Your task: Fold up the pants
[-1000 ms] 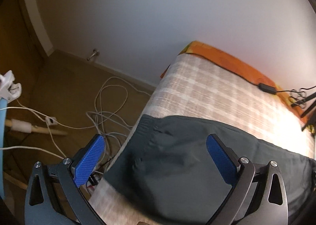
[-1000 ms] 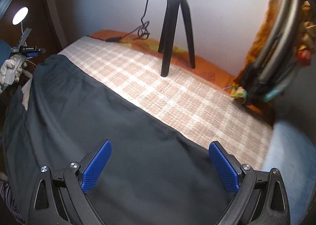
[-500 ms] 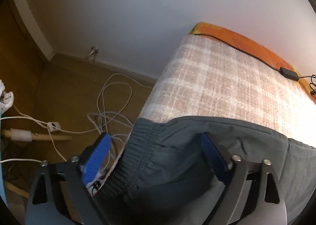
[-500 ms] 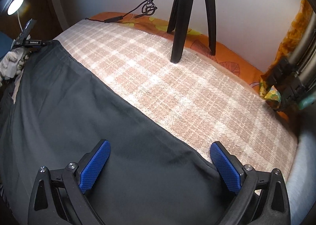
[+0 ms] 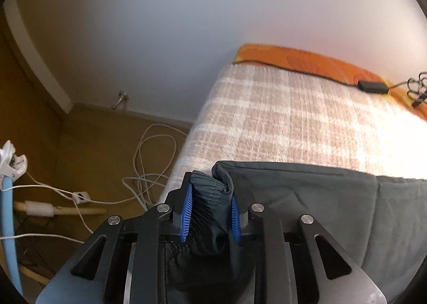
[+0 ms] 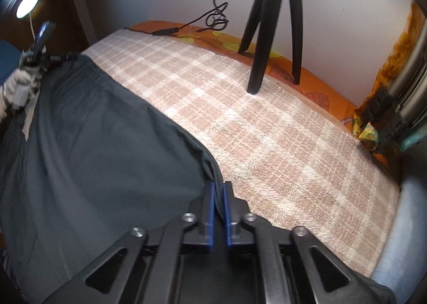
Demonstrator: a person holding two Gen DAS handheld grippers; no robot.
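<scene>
A: Left wrist view. Pants (image 5: 307, 197) lie on the plaid blanket (image 5: 280, 122) of the bed, waistband end at the bed's edge above the floor. Left gripper (image 5: 210, 210) is closed down on the bunched elastic waistband (image 5: 210, 189); gathered ribbing fills the gap between the blue pads (image 5: 186, 208).

B: Anything near the grasp?

A: White cables (image 5: 149, 160) on the floor below, well apart from the cloth. A black adapter (image 5: 372, 86) sits at the far orange edge of the bed.

B: Right wrist view?

A: Right gripper (image 6: 218, 208) is pinched nearly flat on the far edge of the pants (image 6: 93, 149), a thin fold of fabric between its pads. Dark cloth spreads leftward toward the other hand's device. Tripod (image 6: 272, 24) stands on the blanket (image 6: 280, 138), apart from the cloth.

B: Handling judgement?

A: Fabric looks thin, soft and light; it drapes and wrinkles, so it should sag between the two holds. Smooth weave may slip from a shallow pinch. Waistband is the thicker, surer hold; the single-layer edge on the right is the weaker one. Judgement: keep it taut when lifting over, and clear of the tripod leg.
</scene>
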